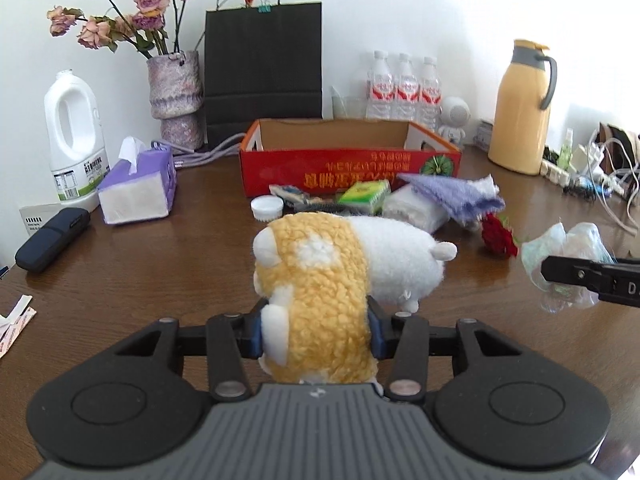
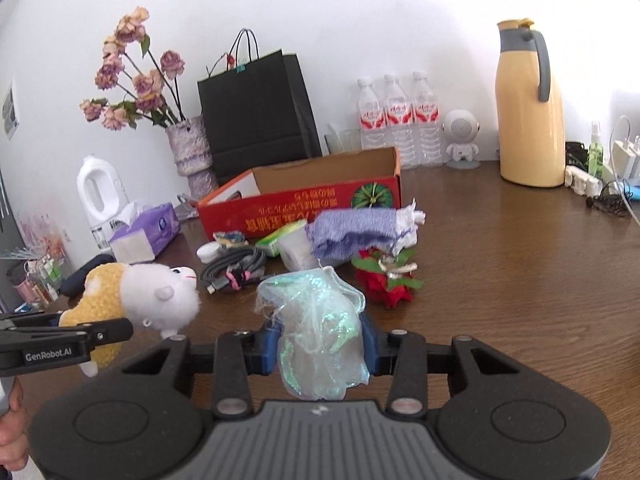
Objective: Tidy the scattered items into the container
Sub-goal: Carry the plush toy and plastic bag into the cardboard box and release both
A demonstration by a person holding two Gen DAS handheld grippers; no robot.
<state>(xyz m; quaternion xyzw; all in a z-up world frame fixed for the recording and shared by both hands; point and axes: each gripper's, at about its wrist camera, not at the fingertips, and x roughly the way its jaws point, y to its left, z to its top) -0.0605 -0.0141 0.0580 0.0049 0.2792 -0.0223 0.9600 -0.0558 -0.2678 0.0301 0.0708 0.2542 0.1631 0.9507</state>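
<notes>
Both grippers grip cargo: left gripper (image 1: 316, 330) clamps my yellow-and-white plush sheep (image 1: 320, 280), right gripper (image 2: 320, 350) pinches an iridescent plastic wrapper (image 2: 316, 328). Straight ahead, toward the table's (image 2: 520, 280) far edge, the red cardboard box (image 1: 348, 160) lies broadside, nearer my left.

Wood table (image 1: 168, 280) w/ red box (image 1: 348, 168), tissue pack (image 1: 138, 186), thermos (image 1: 520, 108).
</notes>
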